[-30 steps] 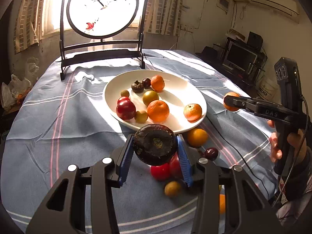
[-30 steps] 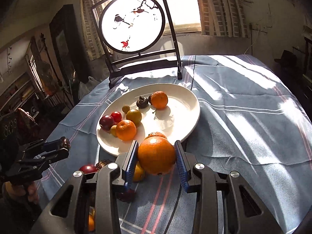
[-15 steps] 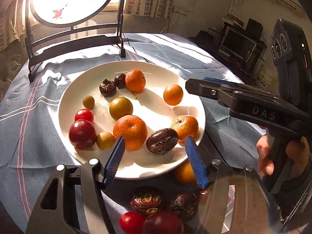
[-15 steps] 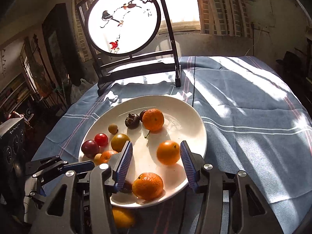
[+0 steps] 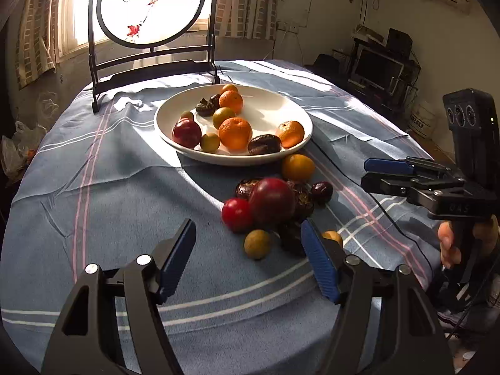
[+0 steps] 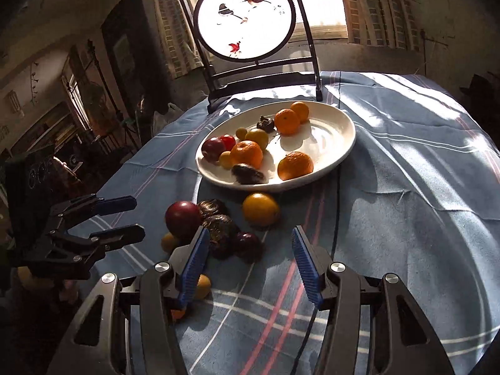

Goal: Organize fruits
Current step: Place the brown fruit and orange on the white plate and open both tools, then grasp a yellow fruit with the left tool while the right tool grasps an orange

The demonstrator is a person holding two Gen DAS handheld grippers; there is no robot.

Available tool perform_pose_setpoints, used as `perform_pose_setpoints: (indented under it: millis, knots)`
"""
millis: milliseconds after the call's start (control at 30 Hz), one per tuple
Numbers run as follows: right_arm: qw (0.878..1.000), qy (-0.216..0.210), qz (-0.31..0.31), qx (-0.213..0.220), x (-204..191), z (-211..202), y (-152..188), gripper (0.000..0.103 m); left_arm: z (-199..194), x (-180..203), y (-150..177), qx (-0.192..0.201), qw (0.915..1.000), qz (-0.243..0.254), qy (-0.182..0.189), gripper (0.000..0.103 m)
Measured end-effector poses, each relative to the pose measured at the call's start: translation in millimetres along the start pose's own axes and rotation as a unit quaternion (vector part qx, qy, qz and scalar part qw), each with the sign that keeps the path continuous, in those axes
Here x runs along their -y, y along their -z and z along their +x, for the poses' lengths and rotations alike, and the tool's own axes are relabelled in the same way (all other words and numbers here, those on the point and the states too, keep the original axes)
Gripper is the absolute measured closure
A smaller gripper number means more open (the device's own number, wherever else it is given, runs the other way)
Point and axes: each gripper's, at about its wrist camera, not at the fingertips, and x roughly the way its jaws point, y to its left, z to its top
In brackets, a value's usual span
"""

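Blue striped tablecloth [image 5: 93, 187] carried a white plate [image 5: 175, 143] of fruit at 12 o'clock from both grippers. Loose fruit lay on the cloth just short of the plate. Left gripper [image 5: 247, 259] was spread wide, empty; large dark-red fruit [image 5: 271, 200] sat at its 12 o'clock. Right gripper [image 6: 248, 261] was likewise wide, empty; orange [image 6: 261, 208] at 12 o'clock, small purple fruit [image 6: 248, 243] between the fingertips' line.

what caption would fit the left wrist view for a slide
Open left gripper faces loose fruit on the blue tablecloth, short of the filled white plate; right gripper waits empty.
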Motion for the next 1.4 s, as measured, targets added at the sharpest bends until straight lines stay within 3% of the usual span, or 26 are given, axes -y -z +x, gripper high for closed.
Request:
perform_pose_setpoints:
  millis: [167, 500, 567, 867, 1133, 1233, 1400]
  knots:
    - [0.998, -0.036, -0.04, -0.032, -45.9, -1.3, 27.1, 0.048, -8.4, -4.4, 29.7, -0.011, 0.9997, -0.02, -0.002, 0.035]
    - [0.997, -0.018, -0.028, -0.066, -61.3, 35.3, 38.1, 0.049, -7.3, 4.7, 49.2, -0.017, 0.9996, -0.021, -0.007, 0.034]
    - [0.998, -0.016, -0.026, -0.063, -61.0, 34.6, 39.2, 0.065, -4.7, 6.6, 47.4, -0.018, 0.9996, -0.019, -0.006, 0.034]
    - [0.999, -0.002, 0.033, -0.006, -21.5, -8.0, 47.1, 0.066, 6.6, 32.9, 30.0, -0.013, 0.9997, 0.015, 0.014, 0.036]
    - [0.997, 0.011, 0.078, 0.025, 16.7, -34.1, 47.7, 0.066, 25.4, 78.9, 23.8, -0.028, 0.997, 0.061, 0.039, 0.05]
    - [0.996, 0.01, 0.081, 0.028, 21.0, -35.4, 50.2, 0.066, 42.2, 80.8, 22.5, -0.053, 0.9966, 0.049, 0.04, 0.058]
    - [0.996, 0.004, 0.084, 0.025, 24.0, -34.2, 54.3, 0.066, 55.4, 80.0, 15.8, -0.062, 0.997, 0.033, 0.034, 0.059]
